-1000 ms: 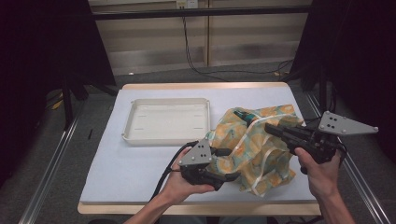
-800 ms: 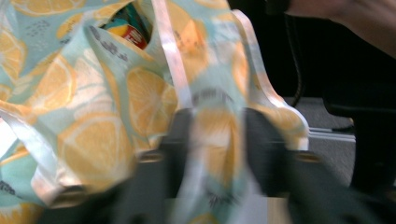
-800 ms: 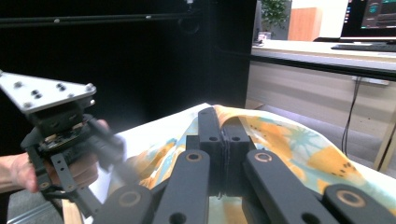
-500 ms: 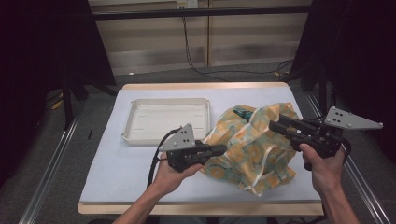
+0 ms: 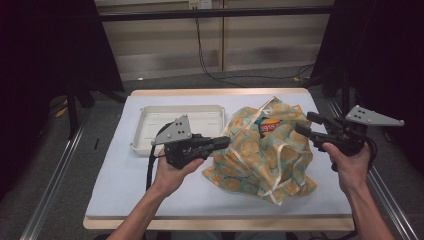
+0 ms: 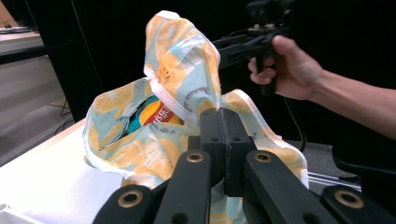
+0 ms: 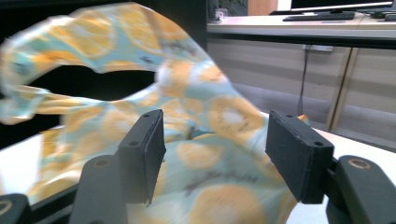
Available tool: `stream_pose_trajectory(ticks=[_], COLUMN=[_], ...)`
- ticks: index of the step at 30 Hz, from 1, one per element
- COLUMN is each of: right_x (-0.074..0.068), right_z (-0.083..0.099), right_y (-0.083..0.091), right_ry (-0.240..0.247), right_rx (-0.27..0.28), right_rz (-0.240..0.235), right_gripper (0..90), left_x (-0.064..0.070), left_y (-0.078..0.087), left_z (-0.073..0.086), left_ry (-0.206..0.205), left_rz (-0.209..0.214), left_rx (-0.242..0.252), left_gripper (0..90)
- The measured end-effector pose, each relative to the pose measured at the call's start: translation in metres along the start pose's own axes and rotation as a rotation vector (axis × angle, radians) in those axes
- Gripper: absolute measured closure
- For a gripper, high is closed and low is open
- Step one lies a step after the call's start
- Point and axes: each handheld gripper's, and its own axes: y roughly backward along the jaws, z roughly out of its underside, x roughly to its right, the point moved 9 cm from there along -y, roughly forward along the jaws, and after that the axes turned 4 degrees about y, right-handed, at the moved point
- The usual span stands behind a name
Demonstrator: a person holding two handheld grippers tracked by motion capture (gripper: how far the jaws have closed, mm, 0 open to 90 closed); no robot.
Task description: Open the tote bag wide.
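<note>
Table (image 5: 115, 200) with white cover carries everything. Landmark: fabric bag (image 5: 260, 150), lemon-slice print, standing slumped on the table's right half. White tray (image 5: 145, 132) just to the bag's left, nothing in it as far as visible. Inside the bag's open mouth a snack packet (image 5: 265, 126), orange/red label, also seen in the left gripper view (image 6: 154, 114).

Left gripper (image 5: 222, 143) at the bag's left edge, jaws pressed together with bag cloth pinched between them, clear in the left gripper view (image 6: 223, 140); it lifts that rim. Right gripper (image 5: 307, 125) at the bag's right upper side, jaws spread wide, nothing between them, cloth just ahead of them in the right gripper view (image 7: 210, 158); that view is blurred, so touching or not I cannot tell.

Step in hand, as I judge: open the bag's mouth to get at the packet. To do it well: keep the left pinch firm and high so the rim stays taut; bring the right gripper onto the opposite rim, close on one cloth layer only, not the white handle loop. Pull the two rims apart gently, sideways. Risk: the bag tipping toward the tray, or the packet sliding deeper.
</note>
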Motion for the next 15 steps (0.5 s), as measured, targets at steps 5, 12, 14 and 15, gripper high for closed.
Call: stream_pose_trajectory(ticks=[5, 12, 14, 15], right_x=[0.012, 0.026, 0.024, 0.021], right_z=[0.0, 0.008, 0.008, 0.006], right_y=[-0.03, -0.05, -0.05, -0.05], right_ry=[0.042, 0.04, 0.024, 0.017], right_rx=[-0.048, -0.087, -0.076, -0.062], right_rz=[0.024, 0.044, -0.003, -0.02], right_gripper=[30.9, 33.4, 57.7, 65.4], left_x=[-0.003, -0.009, -0.014, -0.018], left_y=[0.001, 0.003, 0.003, 0.003], left_z=[-0.001, -0.002, -0.002, -0.002], left_ry=[0.01, 0.013, 0.023, 0.031], left_rz=[-0.005, -0.009, -0.019, -0.031], left_rx=[0.004, -0.004, -0.003, -0.003], left_gripper=[90.0, 90.0, 90.0, 90.0])
